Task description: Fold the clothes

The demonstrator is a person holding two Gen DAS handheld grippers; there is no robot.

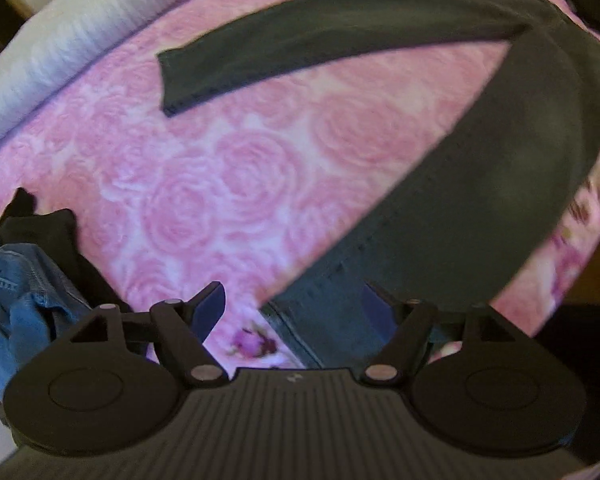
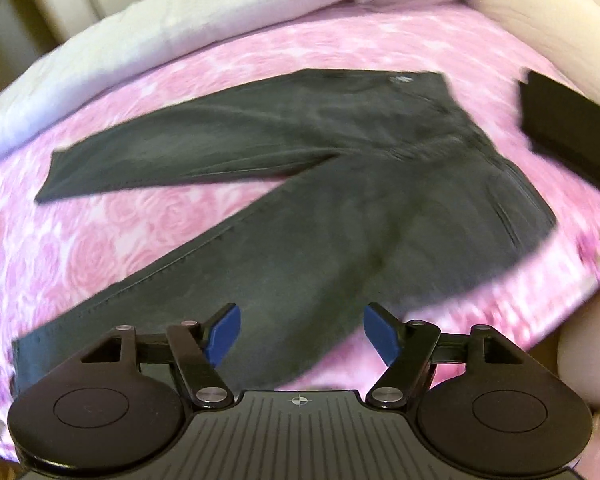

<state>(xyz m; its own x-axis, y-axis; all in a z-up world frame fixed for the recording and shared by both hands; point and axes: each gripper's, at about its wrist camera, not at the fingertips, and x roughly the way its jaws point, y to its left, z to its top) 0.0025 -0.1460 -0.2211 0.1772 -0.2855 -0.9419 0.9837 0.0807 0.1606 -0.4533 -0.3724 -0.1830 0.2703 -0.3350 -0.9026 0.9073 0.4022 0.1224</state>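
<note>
A pair of dark grey trousers point(image 2: 340, 200) lies flat on a pink rose-patterned bedspread point(image 2: 120, 240), legs spread in a V, waistband at the right. In the left wrist view the trousers point(image 1: 480, 200) show with one leg running to the far left and the other leg's hem near my fingers. My left gripper point(image 1: 294, 308) is open and empty, hovering just above that near hem. My right gripper point(image 2: 302, 332) is open and empty, hovering over the near leg's thigh part.
A heap of blue denim and dark clothes point(image 1: 28, 288) lies at the left edge of the bed. A white quilt point(image 2: 180, 28) is bunched along the far side. A dark folded item point(image 2: 568, 128) lies at the right. The bed edge point(image 1: 580, 248) drops off at the right.
</note>
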